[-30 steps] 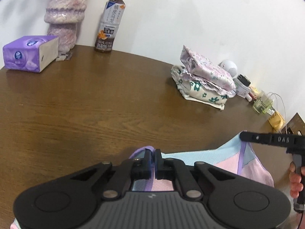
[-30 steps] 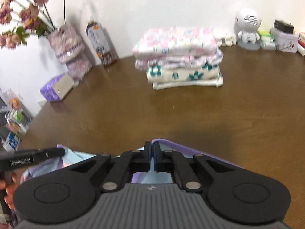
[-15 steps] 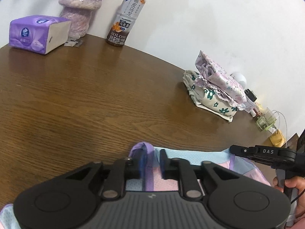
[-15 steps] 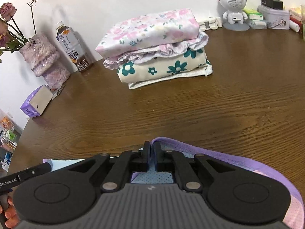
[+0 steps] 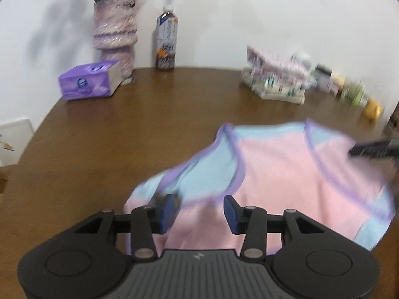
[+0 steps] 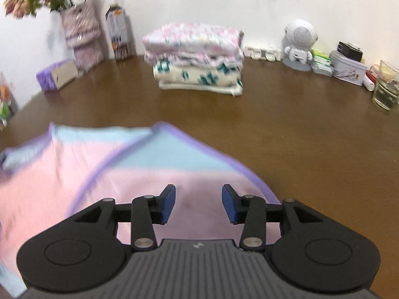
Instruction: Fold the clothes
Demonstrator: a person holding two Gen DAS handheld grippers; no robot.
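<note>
A pink and light-blue garment with purple trim (image 5: 286,172) (image 6: 82,164) lies spread on the brown table (image 5: 124,129) (image 6: 311,137). My left gripper (image 5: 199,213) hovers over its near edge, jaws opening, blue pads apart and pressing on nothing. My right gripper (image 6: 198,206) stands over the pink part, jaws also opening, with only the cloth lying below the gap. The right gripper's black finger (image 5: 369,149) shows at the right edge of the left wrist view. A stack of folded floral clothes (image 6: 197,57) (image 5: 276,79) sits at the back.
A vase of flowers (image 5: 114,35), a drink bottle (image 5: 166,42) and a purple tissue pack (image 5: 89,79) stand at the back left. A white robot figure (image 6: 299,42), a tin (image 6: 349,69) and a glass (image 6: 386,89) line the back right by the wall.
Both grippers were shut on the garment's purple-trimmed edge; they have let go and their jaws have spread. Both have drawn back, so more of the garment now shows lying flat.
</note>
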